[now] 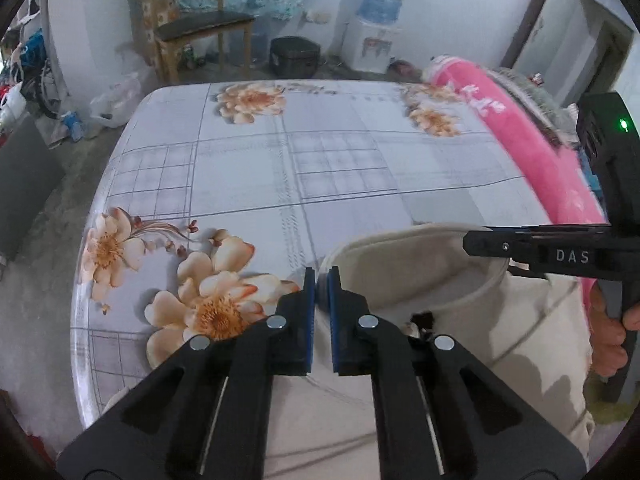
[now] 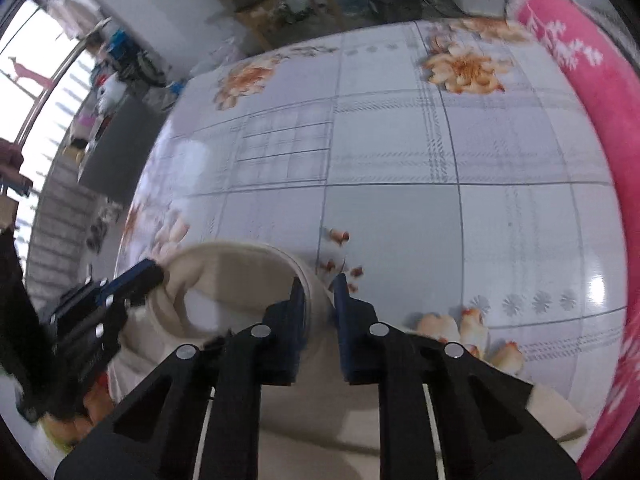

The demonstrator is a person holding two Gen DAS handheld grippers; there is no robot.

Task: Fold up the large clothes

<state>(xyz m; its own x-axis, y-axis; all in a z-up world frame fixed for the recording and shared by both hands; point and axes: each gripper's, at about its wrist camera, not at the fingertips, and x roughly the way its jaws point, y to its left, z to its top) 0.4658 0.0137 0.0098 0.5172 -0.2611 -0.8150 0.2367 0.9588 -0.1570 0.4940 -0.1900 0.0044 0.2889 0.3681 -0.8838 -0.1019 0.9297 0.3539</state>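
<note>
A cream garment with a ribbed collar lies at the near edge of the flowered table. My left gripper is shut on the left side of the collar. My right gripper is shut on the right side of the same collar. Each gripper shows in the other's view: the right one enters from the right, the left one from the left. The collar opening is stretched between them, lifted a little off the table.
A pink blanket lies along the table's right side. Beyond the far edge stand a wooden chair, a black bin and a water dispenser. Clutter lies on the floor at the left.
</note>
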